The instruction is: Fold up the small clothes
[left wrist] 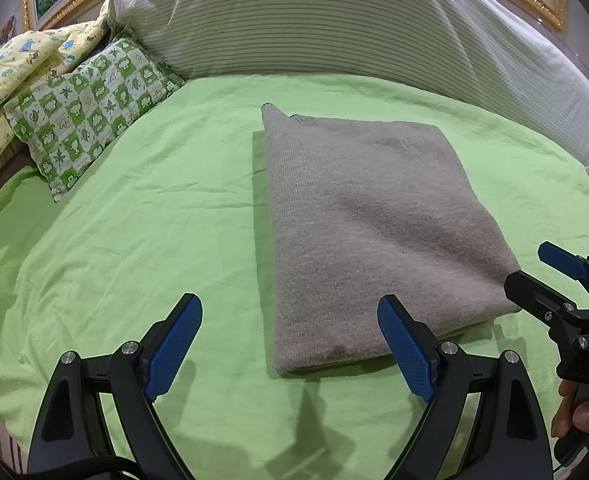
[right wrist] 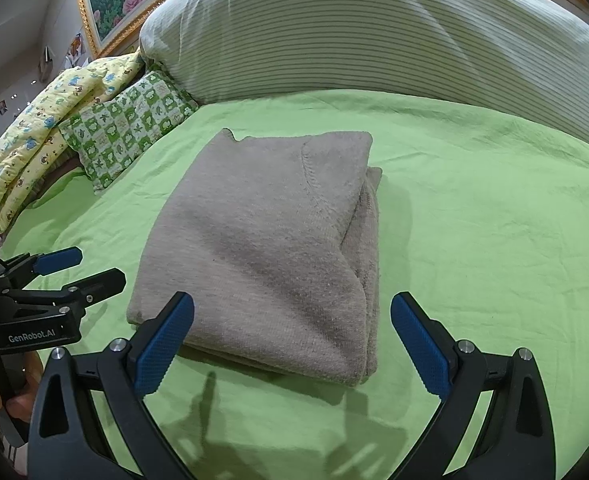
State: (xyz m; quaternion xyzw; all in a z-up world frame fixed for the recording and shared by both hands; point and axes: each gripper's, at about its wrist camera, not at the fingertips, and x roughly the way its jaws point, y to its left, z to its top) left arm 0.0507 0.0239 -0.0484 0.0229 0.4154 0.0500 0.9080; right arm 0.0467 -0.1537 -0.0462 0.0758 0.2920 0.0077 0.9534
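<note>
I see the folded grey garment (left wrist: pixel 374 232) lying on the green sheet (left wrist: pixel 134 240) dead ahead, long axis running away from me, between both grippers — left gripper (left wrist: pixel 290 344) and right gripper (right wrist: pixel 292 344) both spread wide, empty — the right one nearer its layered edge.

From my left wrist camera I can read white capitals "DAS" on the black body of the right hand-held gripper (left wrist: pixel 542 276), at the right edge of the view; the lettering runs off the frame there, so I cannot tell whether more follows. From my right wrist camera I read "GenRobot.AI" in white on the black body of the left hand-held gripper (right wrist: pixel 90 268), low on the left side. I can make out no other writing: the cartoon prints on the yellow quilt (right wrist: pixel 46 128) carry nothing I can read.
</note>
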